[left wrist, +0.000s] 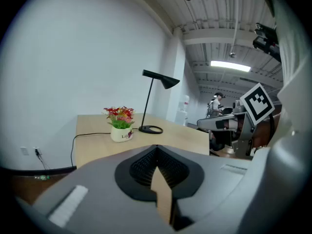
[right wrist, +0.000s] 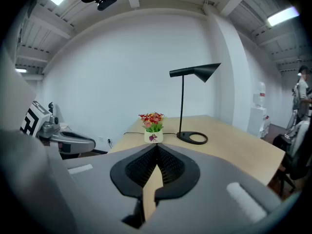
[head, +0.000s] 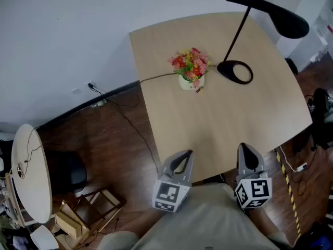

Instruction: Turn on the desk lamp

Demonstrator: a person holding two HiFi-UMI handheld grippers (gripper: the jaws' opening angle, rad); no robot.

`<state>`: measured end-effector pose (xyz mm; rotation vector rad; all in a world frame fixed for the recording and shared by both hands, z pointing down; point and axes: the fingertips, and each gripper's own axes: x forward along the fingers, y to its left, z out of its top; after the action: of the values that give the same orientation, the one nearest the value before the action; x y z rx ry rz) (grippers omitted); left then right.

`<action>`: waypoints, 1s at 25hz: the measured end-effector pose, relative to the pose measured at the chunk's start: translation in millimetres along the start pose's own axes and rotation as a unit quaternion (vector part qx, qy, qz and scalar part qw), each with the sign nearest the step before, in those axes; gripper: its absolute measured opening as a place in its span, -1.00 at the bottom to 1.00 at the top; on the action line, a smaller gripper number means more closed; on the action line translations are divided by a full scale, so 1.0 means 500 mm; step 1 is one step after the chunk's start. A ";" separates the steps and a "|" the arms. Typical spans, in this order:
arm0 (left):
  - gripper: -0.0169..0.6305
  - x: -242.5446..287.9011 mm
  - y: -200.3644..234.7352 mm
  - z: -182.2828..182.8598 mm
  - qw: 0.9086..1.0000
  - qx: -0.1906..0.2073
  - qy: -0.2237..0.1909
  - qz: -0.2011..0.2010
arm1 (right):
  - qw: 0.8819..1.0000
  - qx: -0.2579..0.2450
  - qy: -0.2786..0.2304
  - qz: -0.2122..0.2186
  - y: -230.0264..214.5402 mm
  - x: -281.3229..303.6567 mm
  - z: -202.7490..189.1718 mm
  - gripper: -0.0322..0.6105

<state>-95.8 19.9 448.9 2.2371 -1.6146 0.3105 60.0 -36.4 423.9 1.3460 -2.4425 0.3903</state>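
Two clenched, empty tools: our left gripper (head: 182,161) and right gripper (head: 248,155) face the desk lamp (head: 283,19), well ahead, nearer our right.

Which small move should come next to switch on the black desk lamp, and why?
Probably reach the right gripper forward toward the black ring-based desk lamp: it and the left gripper are shut at the near edge of the light wooden table, far from the lamp.
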 end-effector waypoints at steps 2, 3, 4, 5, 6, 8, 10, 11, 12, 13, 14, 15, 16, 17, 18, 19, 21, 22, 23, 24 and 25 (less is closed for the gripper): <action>-0.95 0.031 0.015 0.018 1.000 -0.007 0.004 0.020 | 1.000 -0.003 0.003 0.007 -0.033 0.041 0.017 -0.90; -0.95 0.048 0.020 0.029 1.000 -0.009 0.005 0.029 | 1.000 -0.005 0.003 0.011 -0.049 0.061 0.027 -0.90; -0.95 0.067 0.024 0.040 0.999 -0.010 0.006 0.037 | 1.000 -0.008 0.003 0.016 -0.066 0.083 0.037 -0.90; -0.95 0.088 0.027 0.052 0.999 -0.010 0.008 0.044 | 1.000 -0.010 0.002 0.022 -0.084 0.105 0.047 -0.90; -0.95 0.109 0.029 0.065 0.999 -0.010 0.008 0.051 | 1.000 -0.011 0.002 0.028 -0.101 0.128 0.056 -0.90; -0.95 0.148 0.027 0.094 0.998 -0.014 0.008 0.061 | 0.999 -0.013 0.005 0.040 -0.133 0.175 0.067 -0.90; -0.95 0.182 0.021 0.121 0.997 -0.022 0.006 0.068 | 0.999 -0.016 0.010 0.050 -0.164 0.223 0.073 -0.90; -0.95 0.197 0.017 0.131 0.997 -0.026 0.006 0.071 | 0.998 -0.019 0.013 0.053 -0.181 0.247 0.075 -0.90; -0.95 0.211 0.014 0.137 0.997 -0.029 0.007 0.073 | 0.998 -0.024 0.016 0.056 -0.197 0.271 0.078 -0.90; -0.95 0.224 0.010 0.141 0.997 -0.031 0.008 0.076 | 0.998 -0.030 0.018 0.057 -0.214 0.296 0.080 -0.90; -0.95 0.236 0.008 0.143 0.996 -0.033 0.011 0.079 | 0.997 -0.037 0.020 0.057 -0.229 0.321 0.082 -0.90; -0.95 0.245 0.007 0.144 0.996 -0.033 0.013 0.082 | 0.997 -0.044 0.023 0.057 -0.244 0.348 0.082 -0.90; -0.95 0.253 0.008 0.143 0.996 -0.034 0.016 0.087 | 0.997 -0.050 0.027 0.058 -0.258 0.376 0.083 -0.90; -0.95 0.258 0.008 0.140 0.995 -0.035 0.019 0.092 | 0.996 -0.056 0.031 0.059 -0.270 0.405 0.083 -0.90; -0.95 0.262 0.008 0.136 0.994 -0.038 0.024 0.097 | 0.996 -0.062 0.037 0.061 -0.281 0.434 0.084 -0.90; -0.95 0.263 0.008 0.130 0.993 -0.043 0.029 0.102 | 0.995 -0.069 0.043 0.065 -0.290 0.462 0.083 -0.90; -0.95 0.261 0.004 0.114 0.992 -0.051 0.043 0.111 | 0.992 -0.083 0.058 0.071 -0.304 0.521 0.078 -0.90; -0.95 0.260 0.003 0.107 0.991 -0.054 0.049 0.117 | 0.991 -0.090 0.065 0.071 -0.312 0.551 0.074 -0.90; -0.95 0.258 0.003 0.101 0.989 -0.055 0.055 0.122 | 0.990 -0.098 0.072 0.070 -0.321 0.582 0.069 -0.90; -0.95 0.257 0.004 0.097 0.988 -0.056 0.059 0.128 | 0.989 -0.104 0.079 0.067 -0.328 0.612 0.065 -0.90; -0.95 0.256 0.006 0.094 0.987 -0.057 0.063 0.133 | 0.988 -0.110 0.085 0.064 -0.335 0.640 0.060 -0.90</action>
<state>-59.1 -111.5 455.6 1.8803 -1.8149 0.4097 37.6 -378.9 540.4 1.0252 -2.3563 0.2462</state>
